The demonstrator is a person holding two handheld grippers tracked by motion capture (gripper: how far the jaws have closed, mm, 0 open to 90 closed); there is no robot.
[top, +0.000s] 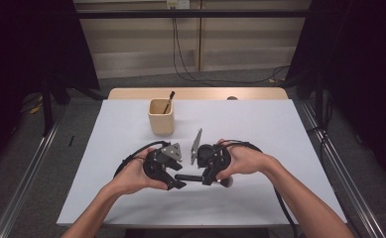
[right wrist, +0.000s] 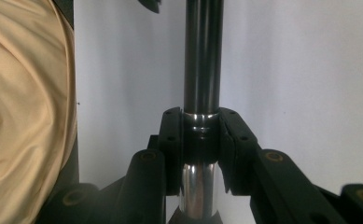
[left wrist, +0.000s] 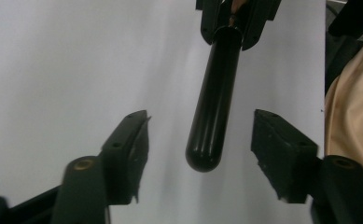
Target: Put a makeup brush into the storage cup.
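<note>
A brush with a long black handle (top: 188, 177) and a silver ferrule lies level just above the white table (top: 260, 124) between my two grippers. My right gripper (top: 206, 179) is shut on the brush where handle and ferrule meet; in the right gripper view the pads (right wrist: 172, 135) clamp that joint and the handle (right wrist: 202, 56) runs straight away from them. My left gripper (left wrist: 201, 116) stands open around the rounded handle end (left wrist: 207, 144), with a gap on both sides and neither pad (left wrist: 132, 140) touching it. Across from it, the right gripper (left wrist: 235, 23) holds the handle's other end.
A tan square cup (top: 160, 119) with another thin brush (top: 169, 101) standing in it sits on the table behind the grippers. The person's sleeve (right wrist: 25, 116) fills the left side of the right gripper view. Bare table extends left and right of the hands.
</note>
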